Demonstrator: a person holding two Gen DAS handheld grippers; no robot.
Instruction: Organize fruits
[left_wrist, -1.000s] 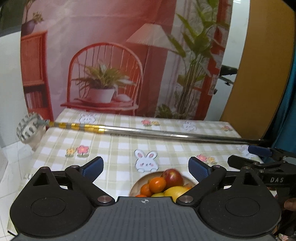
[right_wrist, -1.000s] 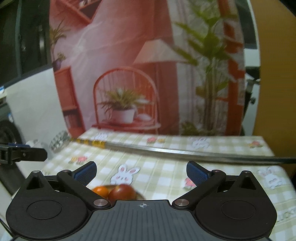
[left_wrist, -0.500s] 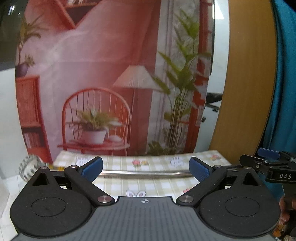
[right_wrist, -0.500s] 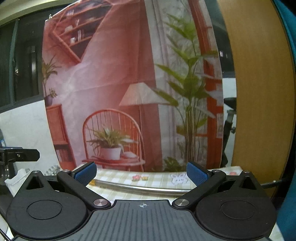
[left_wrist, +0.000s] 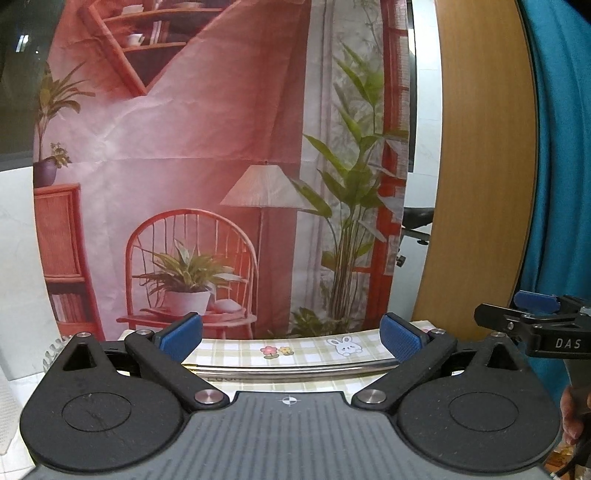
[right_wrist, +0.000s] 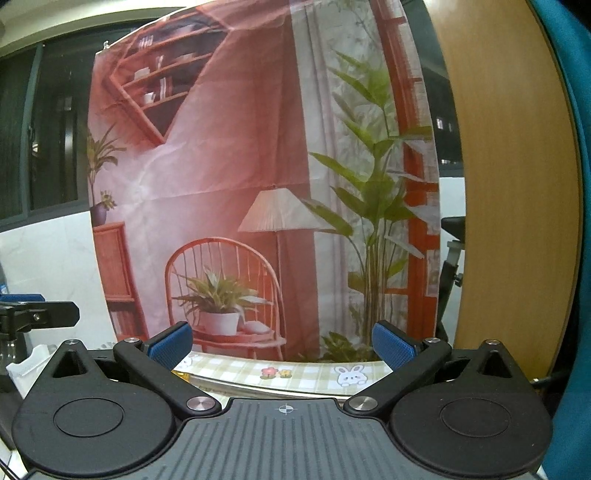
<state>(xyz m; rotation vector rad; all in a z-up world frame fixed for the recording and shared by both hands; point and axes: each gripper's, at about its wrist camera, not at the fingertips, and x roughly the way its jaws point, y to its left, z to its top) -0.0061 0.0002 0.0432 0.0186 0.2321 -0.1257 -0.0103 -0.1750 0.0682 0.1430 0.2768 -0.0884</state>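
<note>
2 grippers point out over the far end of the table, both raised and looking mostly at the printed backdrop of a red chair, a lamp and plants. The left gripper has its blue-padded fingers spread wide with nothing between them. The right gripper is spread just as wide and also holds nothing; its blue pads frame only cloth and backdrop.

The fruits are not in either view, so I cannot tell where they lie. Only a narrow strip of the table shows: a green-and-white checked tablecloth printed with small flowers and a white rabbit. A long metal rod lies across the cloth, running left to right just beyond the left gripper's body; in the right wrist view it shows as a thin band at the same edge.

In the left wrist view the right gripper's finger appears at the right margin, with a hand below it. A wooden panel stands behind the table to the right, with teal fabric beside it.
</note>
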